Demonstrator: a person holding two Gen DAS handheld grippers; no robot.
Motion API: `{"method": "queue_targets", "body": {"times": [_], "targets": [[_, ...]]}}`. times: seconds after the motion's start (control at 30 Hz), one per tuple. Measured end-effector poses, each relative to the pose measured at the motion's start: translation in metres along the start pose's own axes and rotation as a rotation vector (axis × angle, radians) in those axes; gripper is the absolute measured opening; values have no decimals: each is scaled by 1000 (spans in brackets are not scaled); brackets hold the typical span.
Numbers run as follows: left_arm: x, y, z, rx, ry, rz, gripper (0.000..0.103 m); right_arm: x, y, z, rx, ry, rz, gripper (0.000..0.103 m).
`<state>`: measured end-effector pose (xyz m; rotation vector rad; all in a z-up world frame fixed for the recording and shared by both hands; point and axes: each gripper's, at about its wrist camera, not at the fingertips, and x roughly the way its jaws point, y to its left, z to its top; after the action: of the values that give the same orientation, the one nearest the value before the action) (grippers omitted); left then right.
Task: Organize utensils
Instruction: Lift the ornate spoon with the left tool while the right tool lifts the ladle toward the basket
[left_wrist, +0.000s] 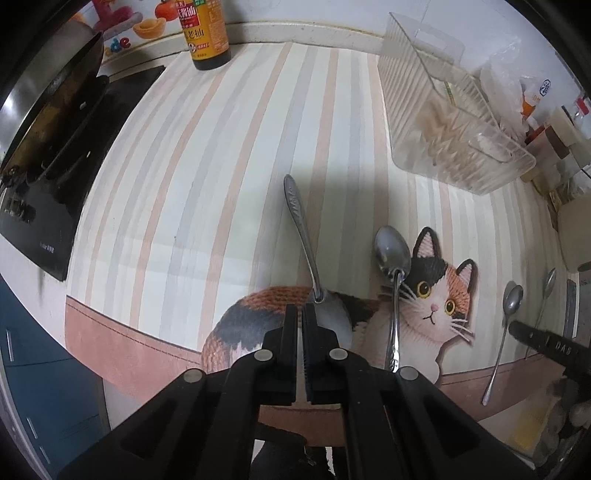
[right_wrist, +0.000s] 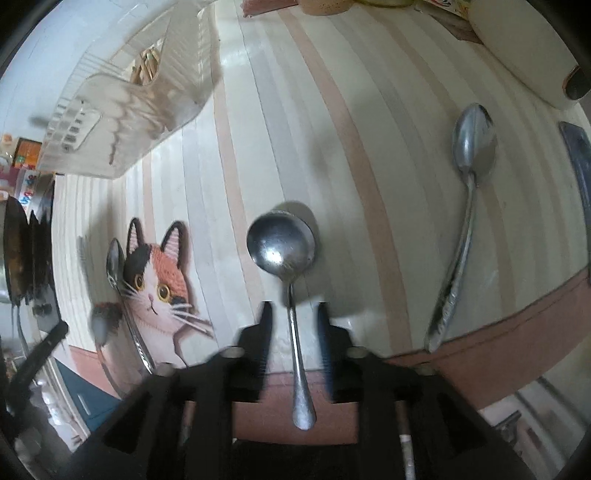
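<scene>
In the left wrist view my left gripper (left_wrist: 300, 308) is shut on the bowl end of a steel spoon (left_wrist: 300, 218) whose handle points away over the striped mat. A second spoon (left_wrist: 393, 280) lies to its right on the cat picture, with two more spoons (left_wrist: 504, 325) further right. In the right wrist view my right gripper (right_wrist: 293, 314) is open, its fingers (right_wrist: 265, 325) on either side of the handle of a round-bowled spoon (right_wrist: 284, 251) lying on the mat. Another spoon (right_wrist: 469, 192) lies to the right. The clear plastic utensil rack (left_wrist: 443, 122) stands at the back right.
A soy sauce bottle (left_wrist: 205, 33) stands at the back. A black stove with a wok (left_wrist: 55, 122) is on the left. Jars and packets (left_wrist: 546, 122) crowd the right edge. A cream-coloured appliance (right_wrist: 528, 55) sits at the right in the right wrist view.
</scene>
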<state>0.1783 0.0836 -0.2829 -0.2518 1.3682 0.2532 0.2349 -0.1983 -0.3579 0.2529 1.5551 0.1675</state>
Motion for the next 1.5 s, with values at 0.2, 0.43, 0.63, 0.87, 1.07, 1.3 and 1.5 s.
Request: {"method": "queue_targets", "body": {"times": [0.2, 0.43, 0.63, 0.87, 1.07, 1.3, 1.5], "targets": [[11, 13, 0, -58, 41, 4, 5, 8, 28, 12, -105, -39, -145, 39], [35, 25, 6, -152, 99, -57, 39, 15, 52, 15, -171, -111, -233, 5], [61, 4, 13, -122, 176, -102, 44, 3, 30, 23, -157, -104, -193, 0], [72, -18, 19, -45, 184, 5, 41, 1, 13, 30, -100, -71, -122, 1], [71, -17, 11, -10, 171, -1, 32, -4, -31, 38, 46, -24, 72, 17], [62, -4, -12, -4, 150, 0, 32, -10, -44, 40, 35, -79, 79, 46], [50, -9, -15, 16, 110, 27, 32, 0, 7, 34, -100, -148, -58, 71]]}}
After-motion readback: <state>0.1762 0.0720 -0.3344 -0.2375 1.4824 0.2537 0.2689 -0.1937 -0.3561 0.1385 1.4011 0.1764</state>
